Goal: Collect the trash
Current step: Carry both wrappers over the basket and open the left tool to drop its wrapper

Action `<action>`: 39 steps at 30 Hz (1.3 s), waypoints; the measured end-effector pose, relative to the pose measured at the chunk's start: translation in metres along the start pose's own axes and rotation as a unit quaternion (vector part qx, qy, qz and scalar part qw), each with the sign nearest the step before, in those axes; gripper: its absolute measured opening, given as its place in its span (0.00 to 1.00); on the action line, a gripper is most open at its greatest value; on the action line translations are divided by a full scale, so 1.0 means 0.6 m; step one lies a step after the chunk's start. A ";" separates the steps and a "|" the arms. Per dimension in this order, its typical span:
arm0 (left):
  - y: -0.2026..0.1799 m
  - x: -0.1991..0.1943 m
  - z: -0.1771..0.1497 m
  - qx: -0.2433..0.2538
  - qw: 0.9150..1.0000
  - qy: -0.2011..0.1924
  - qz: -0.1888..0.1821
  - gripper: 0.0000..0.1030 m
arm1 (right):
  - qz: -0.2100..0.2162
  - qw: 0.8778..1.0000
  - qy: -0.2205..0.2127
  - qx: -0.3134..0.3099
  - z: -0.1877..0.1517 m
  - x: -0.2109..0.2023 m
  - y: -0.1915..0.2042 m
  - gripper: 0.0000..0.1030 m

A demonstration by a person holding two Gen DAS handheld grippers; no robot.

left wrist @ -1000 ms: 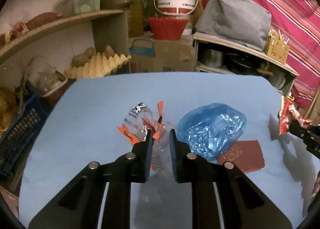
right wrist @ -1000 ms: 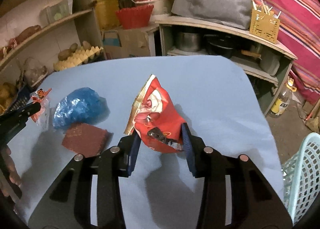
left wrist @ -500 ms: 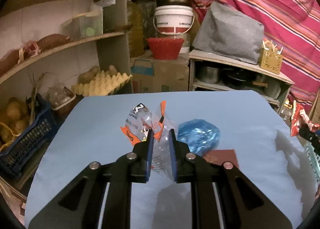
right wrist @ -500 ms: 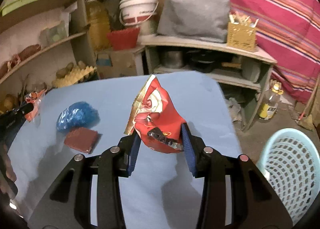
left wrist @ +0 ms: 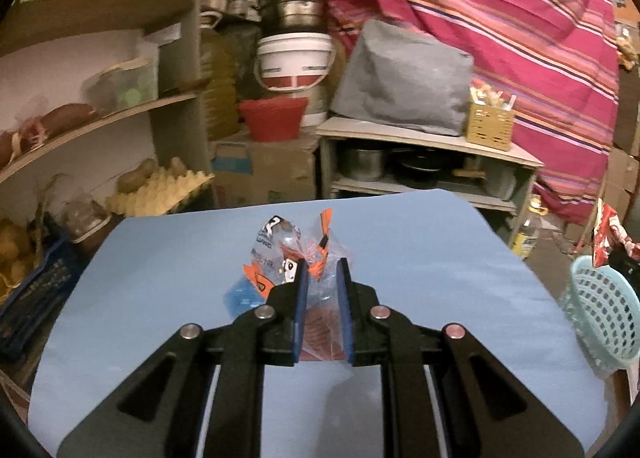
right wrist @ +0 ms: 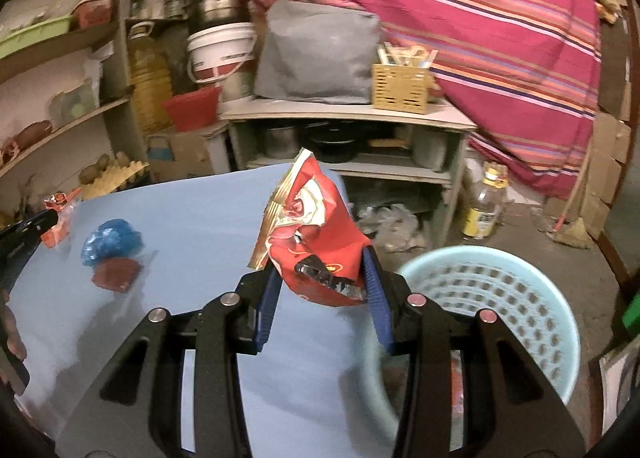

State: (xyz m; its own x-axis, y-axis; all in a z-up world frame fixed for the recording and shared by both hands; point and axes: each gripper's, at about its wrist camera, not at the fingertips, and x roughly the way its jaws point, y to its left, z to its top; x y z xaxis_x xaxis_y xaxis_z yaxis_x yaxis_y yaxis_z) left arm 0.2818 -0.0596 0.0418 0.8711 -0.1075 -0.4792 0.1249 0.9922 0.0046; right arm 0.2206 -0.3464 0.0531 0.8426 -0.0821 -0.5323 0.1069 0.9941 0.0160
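My left gripper [left wrist: 322,270] is shut on a clear plastic wrapper with orange print [left wrist: 286,248] and holds it above the blue table [left wrist: 420,258]. My right gripper [right wrist: 320,270] is shut on a red snack bag [right wrist: 310,226], held near the table's right edge beside a light blue basket [right wrist: 520,298] on the floor. The basket [left wrist: 600,314] and the red bag [left wrist: 604,234] also show at the right of the left wrist view. A crumpled blue plastic bag [right wrist: 112,240] and a dark red packet [right wrist: 116,274] lie on the table, partly hidden behind my left fingers in the left wrist view.
Shelves with potatoes, egg trays [left wrist: 160,190] and containers stand at the left. A low shelf unit with pots [left wrist: 420,162], a white bucket [left wrist: 294,62] and a red bowl [left wrist: 274,118] stand behind the table. An oil bottle [right wrist: 486,202] stands on the floor.
Both grippers have risen with their trash. The right gripper has swung right toward the basket, which now fills more of its view. The blue bag now sits behind my left fingers.
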 end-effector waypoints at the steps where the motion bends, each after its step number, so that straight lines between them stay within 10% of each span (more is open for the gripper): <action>1: -0.010 -0.001 0.000 0.003 1.000 -0.001 -0.003 0.14 | -0.006 1.000 0.000 0.005 -0.003 -0.004 -0.016 0.39; 28: -0.449 -0.026 0.028 0.079 0.976 -0.009 -0.201 0.14 | -0.084 0.992 0.028 0.091 -0.059 -0.053 -0.265 0.40; 39: -0.576 0.040 0.003 0.099 0.962 0.053 -0.250 0.16 | -0.093 0.986 0.040 0.133 -0.068 -0.045 -0.328 0.41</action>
State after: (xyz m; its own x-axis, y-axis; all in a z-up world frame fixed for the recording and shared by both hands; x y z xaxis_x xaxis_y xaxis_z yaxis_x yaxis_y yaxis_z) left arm 0.2604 -0.4050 0.0302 0.6273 -0.5500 -0.5513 0.6126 0.7856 -0.0868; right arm 0.1555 -0.5371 0.0297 0.7518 -0.2446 -0.6123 0.3994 0.9078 0.1278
